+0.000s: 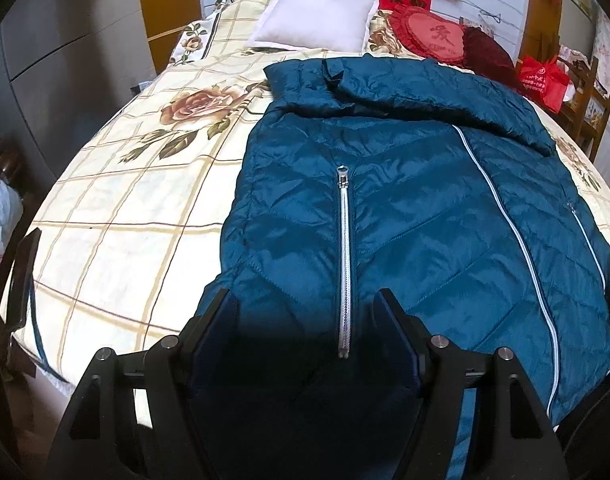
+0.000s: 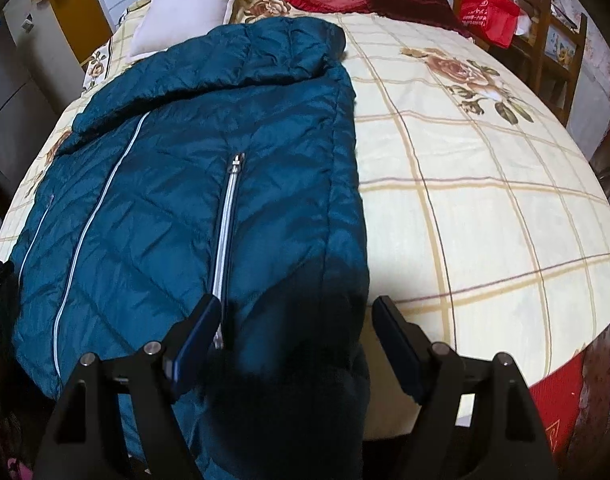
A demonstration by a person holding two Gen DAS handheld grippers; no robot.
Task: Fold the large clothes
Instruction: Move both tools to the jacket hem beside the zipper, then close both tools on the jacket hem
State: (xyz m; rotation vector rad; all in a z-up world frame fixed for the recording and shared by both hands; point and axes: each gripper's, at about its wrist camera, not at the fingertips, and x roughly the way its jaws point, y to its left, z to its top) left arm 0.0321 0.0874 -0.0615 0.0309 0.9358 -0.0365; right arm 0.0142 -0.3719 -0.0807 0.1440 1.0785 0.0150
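The teal quilted jacket point(image 1: 405, 208) lies front-up on the bed point(image 1: 117, 216), its sleeves already folded in across the chest and its hem hanging at the near edge of the mattress. The left hand-held gripper point(image 1: 305, 312) is released, its jaws straddling the lower end of a pocket zipper point(image 1: 345, 264) with nothing pinched; the right hand-held gripper point(image 2: 297, 320) is likewise released over the opposite hem corner, beside the other pocket zipper point(image 2: 227, 240). The shiny fabric looks slippery and puffy, so a shallow bite may catch only the top layer and let the rest slide out. Uneven grips would skew the fold, and lifting too fast could flip the folded sleeves back open or drag the jacket off the bed edge.
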